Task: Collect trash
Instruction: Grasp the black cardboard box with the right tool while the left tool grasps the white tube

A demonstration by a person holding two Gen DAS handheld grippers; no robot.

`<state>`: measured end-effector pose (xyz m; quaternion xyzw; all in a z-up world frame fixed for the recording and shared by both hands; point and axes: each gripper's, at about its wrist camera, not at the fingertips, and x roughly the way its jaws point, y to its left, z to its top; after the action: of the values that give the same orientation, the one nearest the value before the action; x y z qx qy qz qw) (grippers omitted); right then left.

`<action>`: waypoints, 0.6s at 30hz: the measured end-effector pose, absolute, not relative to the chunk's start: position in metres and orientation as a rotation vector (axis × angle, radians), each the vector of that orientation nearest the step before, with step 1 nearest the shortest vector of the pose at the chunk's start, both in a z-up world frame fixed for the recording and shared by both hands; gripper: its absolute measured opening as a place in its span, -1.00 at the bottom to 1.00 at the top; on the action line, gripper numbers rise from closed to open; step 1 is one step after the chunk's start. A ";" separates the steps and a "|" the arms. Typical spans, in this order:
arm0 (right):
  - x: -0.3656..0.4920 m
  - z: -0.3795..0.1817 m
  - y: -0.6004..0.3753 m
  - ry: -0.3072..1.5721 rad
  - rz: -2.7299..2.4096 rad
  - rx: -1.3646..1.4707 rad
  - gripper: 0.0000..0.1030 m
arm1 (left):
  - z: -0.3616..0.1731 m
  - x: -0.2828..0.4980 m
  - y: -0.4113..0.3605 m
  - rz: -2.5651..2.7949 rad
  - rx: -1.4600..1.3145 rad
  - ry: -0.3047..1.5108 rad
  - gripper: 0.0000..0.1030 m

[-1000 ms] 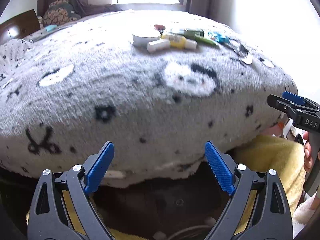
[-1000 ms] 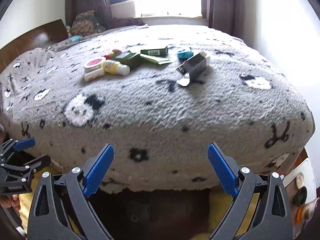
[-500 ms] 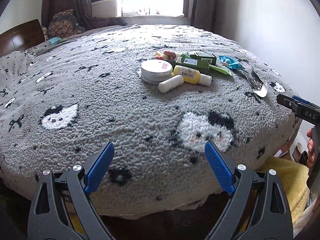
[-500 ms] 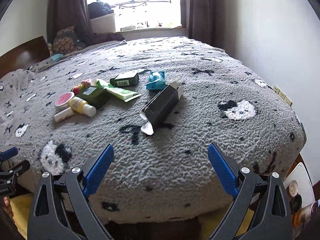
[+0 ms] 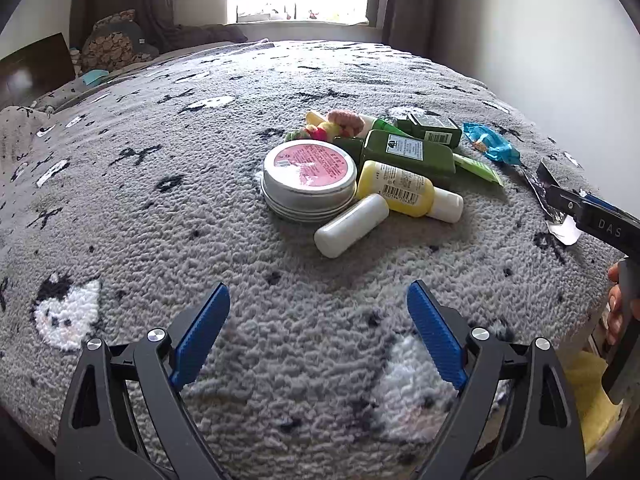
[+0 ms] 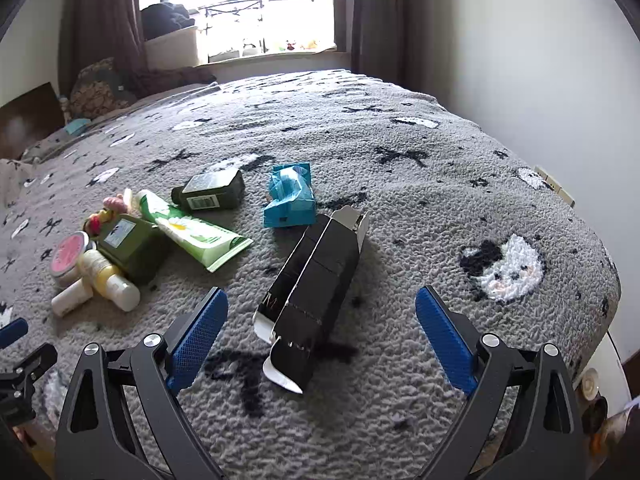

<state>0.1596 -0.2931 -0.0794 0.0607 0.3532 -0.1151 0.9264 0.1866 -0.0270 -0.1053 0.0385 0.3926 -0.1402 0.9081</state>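
Right wrist view: grey patterned blanket (image 6: 400, 208) beneath window (image 6: 240, 4).

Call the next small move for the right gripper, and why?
Probably ease the right gripper forward and down over the empty black carton. Its jaws are open and empty, and the carton lies flat on the blanket just ahead between them, flaps open, apart from the bottles, so it looks like trash.

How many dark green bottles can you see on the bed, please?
2. One bottle lies beside the yellow bottle, in the pile at left. The other lies farther back, near the blue wrapper. More could be hidden beneath the pile.
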 end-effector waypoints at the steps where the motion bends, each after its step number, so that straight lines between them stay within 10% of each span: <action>1: 0.165 -0.082 -0.293 0.733 -0.243 0.127 0.85 | -0.107 0.191 -0.029 -0.294 0.080 0.815 0.57; 13: 0.206 -0.105 -0.309 0.824 -0.286 0.167 0.83 | -0.114 0.227 -0.053 -0.379 0.093 0.828 0.17; 18: 0.204 -0.106 -0.310 0.831 -0.258 0.153 0.40 | -0.115 0.231 -0.058 -0.393 0.117 0.841 -0.18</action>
<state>0.2042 -0.3100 -0.1064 0.0742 0.4020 -0.1250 0.9040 0.2315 -0.0579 -0.1150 0.0566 0.4052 -0.1894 0.8926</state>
